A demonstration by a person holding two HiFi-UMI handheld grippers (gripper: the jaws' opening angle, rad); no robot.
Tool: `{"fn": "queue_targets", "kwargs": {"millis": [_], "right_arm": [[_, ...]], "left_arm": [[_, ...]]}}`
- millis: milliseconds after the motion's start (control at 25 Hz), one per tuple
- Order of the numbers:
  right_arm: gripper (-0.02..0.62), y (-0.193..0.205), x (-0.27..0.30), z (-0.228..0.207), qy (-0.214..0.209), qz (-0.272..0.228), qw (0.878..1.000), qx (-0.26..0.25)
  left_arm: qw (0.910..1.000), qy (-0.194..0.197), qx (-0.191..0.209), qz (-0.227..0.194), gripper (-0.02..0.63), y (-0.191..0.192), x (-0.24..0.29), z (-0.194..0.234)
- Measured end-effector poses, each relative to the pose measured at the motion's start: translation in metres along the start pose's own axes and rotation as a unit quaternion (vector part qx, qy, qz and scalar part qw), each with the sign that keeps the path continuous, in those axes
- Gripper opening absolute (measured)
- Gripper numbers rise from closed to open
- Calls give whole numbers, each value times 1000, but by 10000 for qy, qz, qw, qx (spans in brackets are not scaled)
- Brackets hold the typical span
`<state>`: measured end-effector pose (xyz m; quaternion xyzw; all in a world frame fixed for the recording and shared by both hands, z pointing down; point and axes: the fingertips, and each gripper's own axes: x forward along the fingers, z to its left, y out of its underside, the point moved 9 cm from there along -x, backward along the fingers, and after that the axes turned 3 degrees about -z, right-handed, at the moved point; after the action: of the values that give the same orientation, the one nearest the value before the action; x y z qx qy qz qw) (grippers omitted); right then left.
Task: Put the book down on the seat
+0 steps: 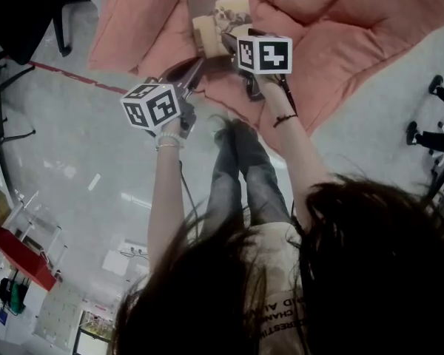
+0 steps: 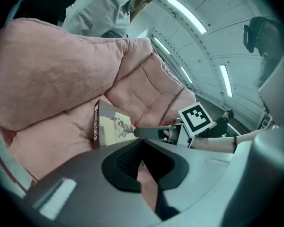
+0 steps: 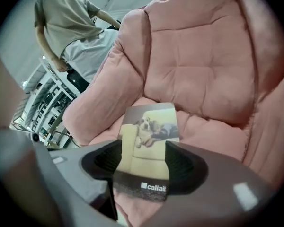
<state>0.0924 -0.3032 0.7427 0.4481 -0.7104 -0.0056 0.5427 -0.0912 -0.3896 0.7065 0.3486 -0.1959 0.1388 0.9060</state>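
- head view, upper half: big pink seat (image 1: 355, 43), quilted and soft, spread over the grey floor (image 1: 74, 139).
- near the middle of its cushion: book (image 1: 218, 17), lying flat, cover up, dog picture (image 3: 149, 126) showing; bedded on the padding along its whole length, as far as the right gripper view tells.
- right gripper (image 3: 143, 159): spread as wide as it goes, one jaw on each side of the book's near end, pads apparently just off its edges; no squeeze to be seen, so gripping nothing by the look of it.
- left gripper (image 2: 141, 150): drawn together to a point, nothing between the jaws; hangs beside the right one, just short of the book, not touching it as far as shows.
- task judged all but done: book already down on the seat and seemingly released.
- left to do, at a guess: only backing the right gripper straight off the book's end, without catching or dragging the cover.
- small risk: soft, uneven padding, so a nudge on the way out could slide or tip the book.
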Motion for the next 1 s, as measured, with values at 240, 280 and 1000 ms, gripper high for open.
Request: {"fn": "queue_targets", "kwargs": {"millis": [240, 280, 1000], "right_arm": [[249, -14, -35, 18, -422, -171, 9989, 83], [236, -16, -42, 22, -470, -257, 9985, 107], [94, -62, -202, 86, -1350, -1310, 9820, -193]], "left_arm": [[9998, -3, -7, -212, 0, -17, -13, -27], [9997, -4, 6, -226, -1, -20, -16, -32], [9929, -59, 551, -1049, -1, -73, -91, -163]]}}
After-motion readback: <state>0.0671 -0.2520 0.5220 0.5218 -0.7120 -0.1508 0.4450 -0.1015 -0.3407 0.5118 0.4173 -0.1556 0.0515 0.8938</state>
